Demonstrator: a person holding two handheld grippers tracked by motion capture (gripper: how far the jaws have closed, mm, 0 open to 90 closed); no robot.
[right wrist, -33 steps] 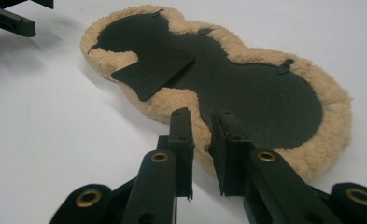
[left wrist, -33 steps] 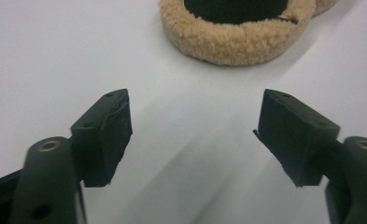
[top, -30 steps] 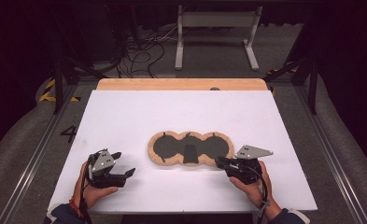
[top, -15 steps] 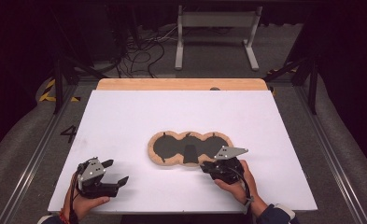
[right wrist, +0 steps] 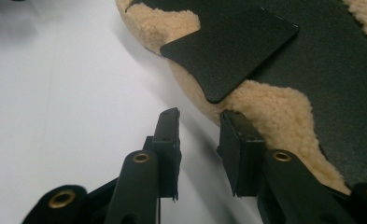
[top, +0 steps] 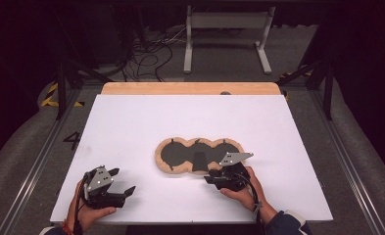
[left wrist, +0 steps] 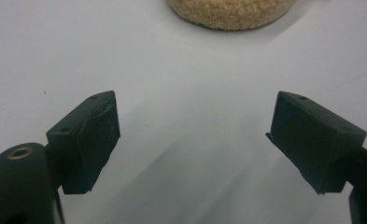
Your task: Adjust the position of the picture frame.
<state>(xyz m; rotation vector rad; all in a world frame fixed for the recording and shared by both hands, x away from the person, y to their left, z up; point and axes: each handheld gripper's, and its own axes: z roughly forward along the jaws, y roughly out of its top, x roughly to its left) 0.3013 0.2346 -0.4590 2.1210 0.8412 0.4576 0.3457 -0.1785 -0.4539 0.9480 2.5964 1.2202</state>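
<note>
Left gripper [left wrist: 193, 140] gapes wide over bare table [top: 131, 127]; right gripper [right wrist: 199, 140], narrowly apart and just opening, empty at the pad [right wrist: 274, 112] edge.

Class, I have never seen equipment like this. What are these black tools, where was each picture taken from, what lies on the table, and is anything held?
A person holds a hand-held black claw in each hand. The high view looks down on the white table: left claw, right claw. The other two pictures come from cameras riding on each claw. On the table lies a tan fleecy three-lobed pad with black panels. The left claw stands wide open over bare table. The right claw has just been opening, its narrow gap at the pad's edge. Nothing is held.
</note>
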